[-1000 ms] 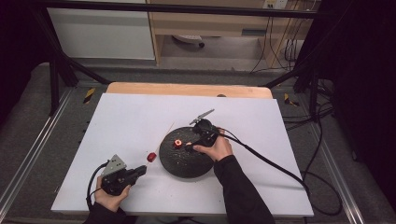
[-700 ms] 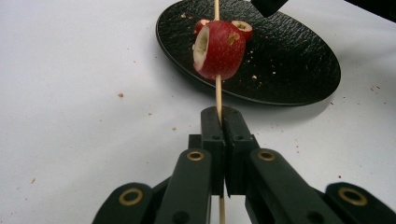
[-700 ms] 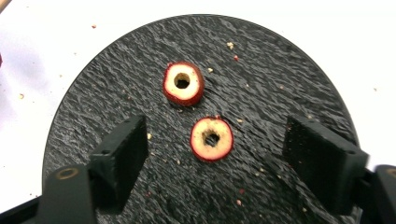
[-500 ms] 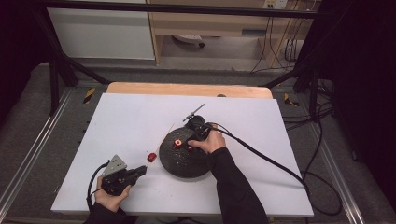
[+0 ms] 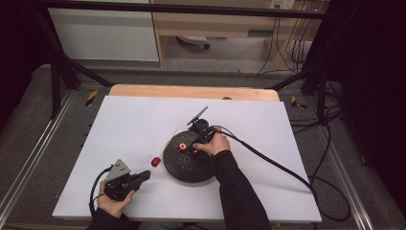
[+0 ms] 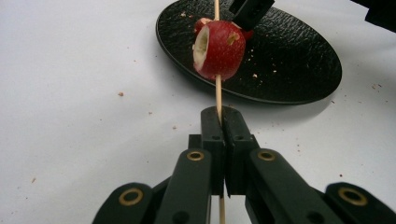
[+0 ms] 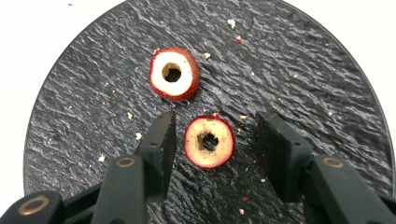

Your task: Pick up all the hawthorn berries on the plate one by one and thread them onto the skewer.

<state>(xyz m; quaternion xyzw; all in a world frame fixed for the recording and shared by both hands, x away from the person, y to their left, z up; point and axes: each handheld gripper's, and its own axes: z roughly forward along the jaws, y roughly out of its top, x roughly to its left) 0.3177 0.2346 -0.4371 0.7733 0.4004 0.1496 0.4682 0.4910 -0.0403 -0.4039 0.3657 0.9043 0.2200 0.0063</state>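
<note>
My left gripper is shut on a thin wooden skewer that carries one red cored fruit; from above, that fruit hangs just left of the black round plate. Two more red cored fruits lie on the plate. The near fruit sits between the fingers of my open right gripper, apart from both pads. The other fruit lies a little beyond it. From above, my right gripper tilts down over the plate with the hand behind it.
Crumbs dot the white table sheet and the plate. A bare wooden strip runs along the far edge. A black cable trails right from the right gripper. Metal rails flank the table.
My right gripper has moved down and back onto the plate, around the near fruit. The left gripper with the skewer has stayed in place.
</note>
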